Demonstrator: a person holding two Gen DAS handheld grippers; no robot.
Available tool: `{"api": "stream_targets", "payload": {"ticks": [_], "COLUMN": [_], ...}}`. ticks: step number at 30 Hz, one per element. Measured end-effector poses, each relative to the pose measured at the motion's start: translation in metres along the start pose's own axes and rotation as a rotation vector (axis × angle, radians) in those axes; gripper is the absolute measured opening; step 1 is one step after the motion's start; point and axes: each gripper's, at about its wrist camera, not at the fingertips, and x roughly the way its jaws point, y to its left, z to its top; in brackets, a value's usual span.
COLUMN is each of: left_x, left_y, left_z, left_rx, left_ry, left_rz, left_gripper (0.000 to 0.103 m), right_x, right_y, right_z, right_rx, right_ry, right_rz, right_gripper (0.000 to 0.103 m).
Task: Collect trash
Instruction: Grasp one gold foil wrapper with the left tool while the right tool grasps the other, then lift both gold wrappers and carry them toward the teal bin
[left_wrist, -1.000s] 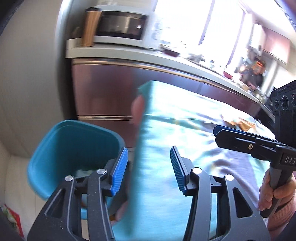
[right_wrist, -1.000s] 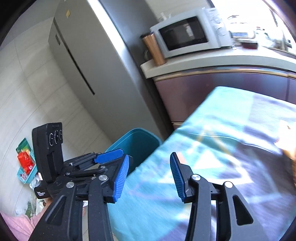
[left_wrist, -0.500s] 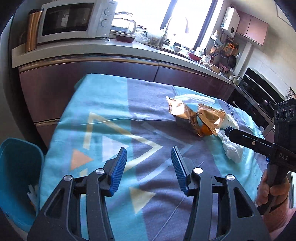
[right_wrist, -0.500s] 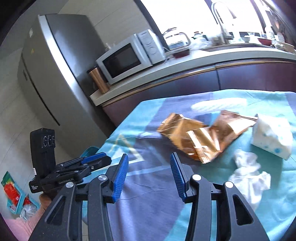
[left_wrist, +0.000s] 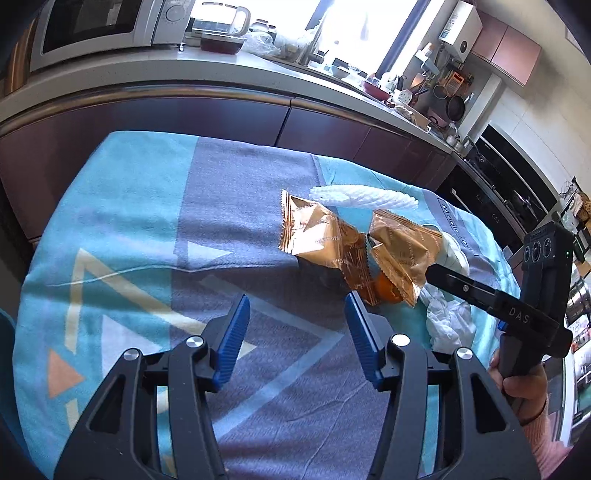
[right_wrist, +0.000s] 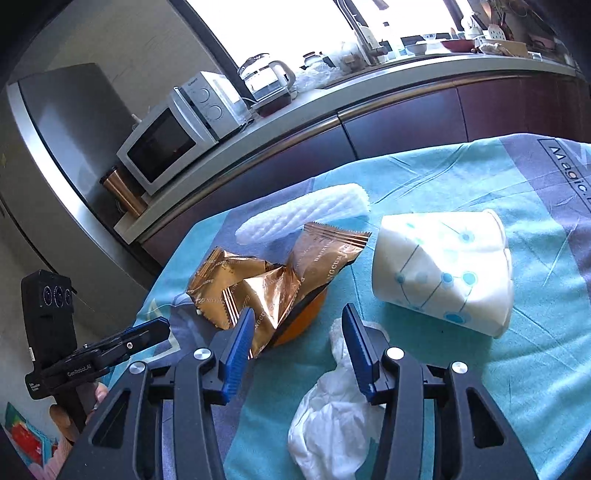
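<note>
Wrappers of gold foil lie crumpled in a heap near the middle of the worktop, on its teal and grey cloth; in the right wrist view their long axis runs from lower left to upper right, with an orange thing half hidden under them. Behind them a white ribbed foam sleeve lies along the same slant. A paper cup lies on its side to the right, its mouth pointing right, and a crumpled tissue lies in front.

A second ago both cameras looked at the blue bin and the table's edge; now they face the trash.

Left hand-held gripper hovers over bare cloth, its jaws opening and empty, wrappers just beyond its right fingertip. Right hand-held gripper stands half open and empty, wrappers by its left finger, tissue below its right.
</note>
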Motion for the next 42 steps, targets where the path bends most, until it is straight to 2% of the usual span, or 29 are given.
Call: {"api": "stream_targets", "payload": {"ticks": [8, 11, 12, 13, 15, 16, 17, 18, 31, 42], "left_x": [0.031, 0.042, 0.045, 0.048, 0.053, 0.055, 0.056, 0.056, 0.020, -0.040], "left_y": [-0.002, -0.002, -0.002, -0.002, -0.002, -0.002, -0.002, -0.002, -0.008, 0.022], "left_z": [0.021, 0.025, 0.025, 0.026, 0.027, 0.027, 0.026, 0.026, 0.017, -0.015], "left_rx": [-0.052, -0.064, -0.072, -0.078, -0.085, -0.091, -0.092, -0.093, -0.047, -0.054], "left_ry": [0.045, 0.060, 0.067, 0.073, 0.084, 0.087, 0.090, 0.089, 0.001, -0.038], "left_rz": [-0.023, -0.028, -0.038, -0.049, -0.065, -0.072, -0.081, -0.081, -0.053, -0.038], "left_gripper": [0.055, 0.052, 0.047, 0.041, 0.023, 0.018, 0.007, 0.002, 0.001, 0.001], "right_x": [0.015, 0.020, 0.021, 0.021, 0.018, 0.016, 0.015, 0.012, -0.021, -0.033], "right_y": [-0.005, -0.007, -0.007, -0.007, -0.006, -0.006, -0.005, -0.005, 0.003, 0.009], "right_z": [0.009, 0.009, 0.008, 0.008, 0.007, 0.007, 0.008, 0.007, 0.005, -0.008], "right_rx": [0.035, 0.050, 0.052, 0.051, 0.049, 0.047, 0.044, 0.041, 0.014, 0.019], "right_ry": [0.007, 0.013, 0.012, 0.010, -0.001, -0.007, -0.013, -0.019, -0.085, -0.061], "right_rz": [0.011, 0.016, 0.017, 0.017, 0.020, 0.021, 0.023, 0.025, 0.090, 0.148], "right_gripper": [0.043, 0.029, 0.021, 0.018, 0.015, 0.011, 0.009, 0.007, 0.004, 0.004]}}
